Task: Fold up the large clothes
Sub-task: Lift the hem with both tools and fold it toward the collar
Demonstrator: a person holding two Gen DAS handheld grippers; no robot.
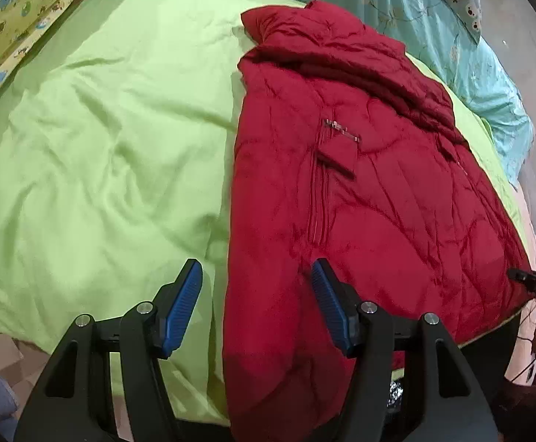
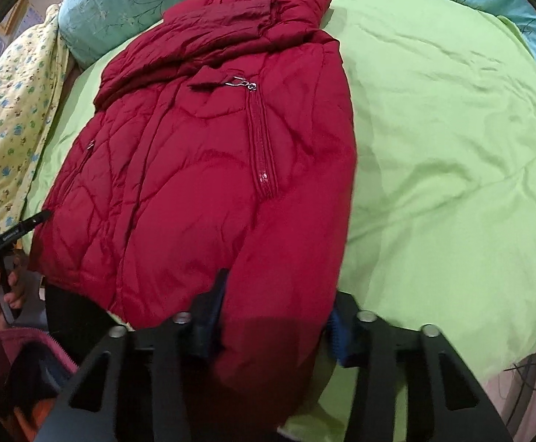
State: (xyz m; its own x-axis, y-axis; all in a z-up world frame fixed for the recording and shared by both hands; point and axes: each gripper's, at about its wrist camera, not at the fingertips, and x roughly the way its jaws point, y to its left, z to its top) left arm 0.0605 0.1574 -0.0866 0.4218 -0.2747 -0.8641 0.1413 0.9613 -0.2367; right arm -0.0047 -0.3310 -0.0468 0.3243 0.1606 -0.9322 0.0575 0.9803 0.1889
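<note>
The red puffer jacket [image 1: 360, 191] lies folded on the lime-green bedsheet [image 1: 102, 129], right of centre in the left view. The left hand-held gripper [image 1: 256, 287] hovers released; the right hand-held gripper [image 2: 275, 316] straddles the hem, grip unclear.

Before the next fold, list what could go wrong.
1. The jacket is puffy and slick-looking; a fold may spring open or slide on the sheet.
2. The right gripper has the hem bulging between open fingers, so it could grab a thick wad or slip.
3. The left gripper is open over the jacket's edge and sheet; it might pinch the sheet too.
4. The zipper pull may snag.
</note>
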